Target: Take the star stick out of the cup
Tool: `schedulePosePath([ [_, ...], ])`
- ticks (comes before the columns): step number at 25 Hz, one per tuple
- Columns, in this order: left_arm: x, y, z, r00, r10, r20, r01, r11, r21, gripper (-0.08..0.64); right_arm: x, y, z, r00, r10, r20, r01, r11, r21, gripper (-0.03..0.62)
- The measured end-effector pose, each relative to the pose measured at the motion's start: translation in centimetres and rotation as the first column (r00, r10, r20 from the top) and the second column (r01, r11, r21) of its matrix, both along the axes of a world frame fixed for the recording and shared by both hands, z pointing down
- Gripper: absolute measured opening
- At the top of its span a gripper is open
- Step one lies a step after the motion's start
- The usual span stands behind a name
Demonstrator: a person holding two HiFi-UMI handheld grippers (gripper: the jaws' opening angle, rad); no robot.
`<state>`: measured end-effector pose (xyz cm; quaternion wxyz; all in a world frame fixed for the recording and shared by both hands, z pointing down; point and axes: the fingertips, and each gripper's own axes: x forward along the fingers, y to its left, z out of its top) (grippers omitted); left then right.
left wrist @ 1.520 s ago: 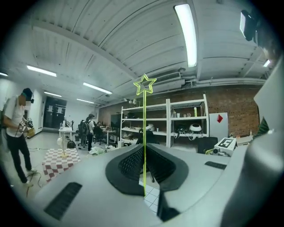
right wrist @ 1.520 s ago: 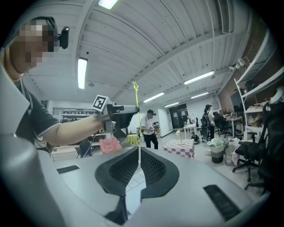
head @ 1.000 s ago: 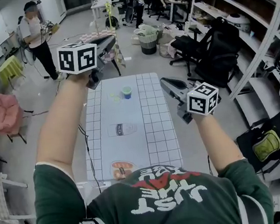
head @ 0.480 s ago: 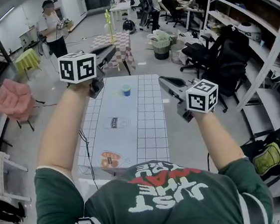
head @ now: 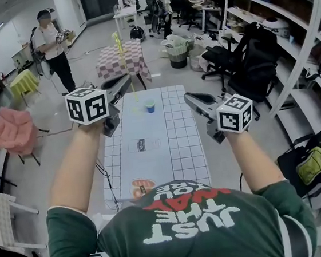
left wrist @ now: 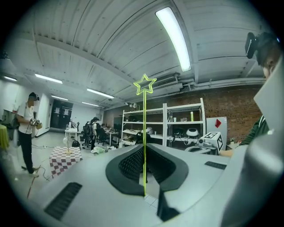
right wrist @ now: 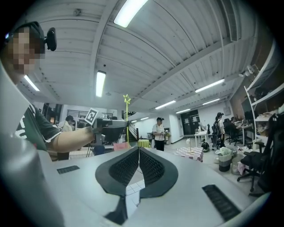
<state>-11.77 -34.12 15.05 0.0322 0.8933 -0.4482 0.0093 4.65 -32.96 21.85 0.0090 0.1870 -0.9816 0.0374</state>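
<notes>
My left gripper point(head: 124, 81) is raised above the far left part of the white gridded table point(head: 180, 146), shut on the thin yellow star stick point(head: 119, 52). In the left gripper view the stick point(left wrist: 144, 133) rises straight up from between the closed jaws of that gripper point(left wrist: 144, 148), its outlined star on top. A small blue cup point(head: 150, 105) stands on the table's far end, below and right of the stick and apart from it. The right gripper point(head: 189, 97) hovers over the table's right edge, shut on nothing. In its own view the right gripper point(right wrist: 138, 151) looks toward the left gripper point(right wrist: 111, 126).
Flat printed pictures of a bottle point(head: 144, 145) and a bowl point(head: 141, 186) lie on the table top. A checkered table point(head: 121, 57) stands beyond it, a person point(head: 52, 48) at far left, a pink chair point(head: 10, 127) on the left, shelving point(head: 287, 24) and office chairs on the right.
The left gripper, still holding the stick, has come down and slightly nearer in the head view. The right gripper has hardly moved. The head camera has shifted.
</notes>
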Motion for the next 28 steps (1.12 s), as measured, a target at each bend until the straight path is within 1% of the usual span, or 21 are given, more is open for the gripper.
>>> schedulePosePath([
  [4,-4.3,1.1,4.2,0.999,0.033,-0.015,-0.033,0.997,-0.063,0.02,-3.9,0.9,1.5,1.0,0.015,0.001,-0.015,1.0,-0.021,0.032],
  [7,-7.4,1.5,7.9,0.998,0.04,-0.039,-0.044,0.992,-0.115,0.021,-6.7,1.0,2.9,1.0,0.014,-0.011,-0.015,0.999,-0.043,0.032],
  [11,-9.6,2.4,14.0,0.997,0.025,-0.072,-0.04,0.978,-0.205,0.021,-8.3,1.1,5.8,0.999,0.02,-0.042,-0.024,0.995,-0.1,0.032],
  [14,-10.5,2.6,18.4,0.993,-0.009,-0.114,-0.023,0.962,-0.273,0.02,-8.7,0.5,8.5,0.998,0.017,-0.063,-0.025,0.99,-0.137,0.032],
  [18,-10.7,3.7,24.6,0.984,-0.068,-0.166,0.0,0.925,-0.38,0.02,-8.4,0.4,13.4,0.994,0.004,-0.11,-0.027,0.978,-0.205,0.032],
  [22,-10.3,4.9,30.4,0.964,-0.148,-0.222,0.023,0.876,-0.482,0.021,-7.9,0.9,19.2,0.988,-0.022,-0.151,-0.023,0.956,-0.293,0.032],
  [25,-10.0,5.9,34.0,0.939,-0.219,-0.267,0.04,0.837,-0.546,0.021,-7.7,1.8,23.5,0.983,-0.043,-0.18,-0.023,0.937,-0.348,0.032],
  [28,-9.6,7.0,37.1,0.899,-0.292,-0.326,0.041,0.799,-0.6,0.021,-7.6,2.7,27.0,0.979,-0.061,-0.196,-0.019,0.923,-0.384,0.032],
])
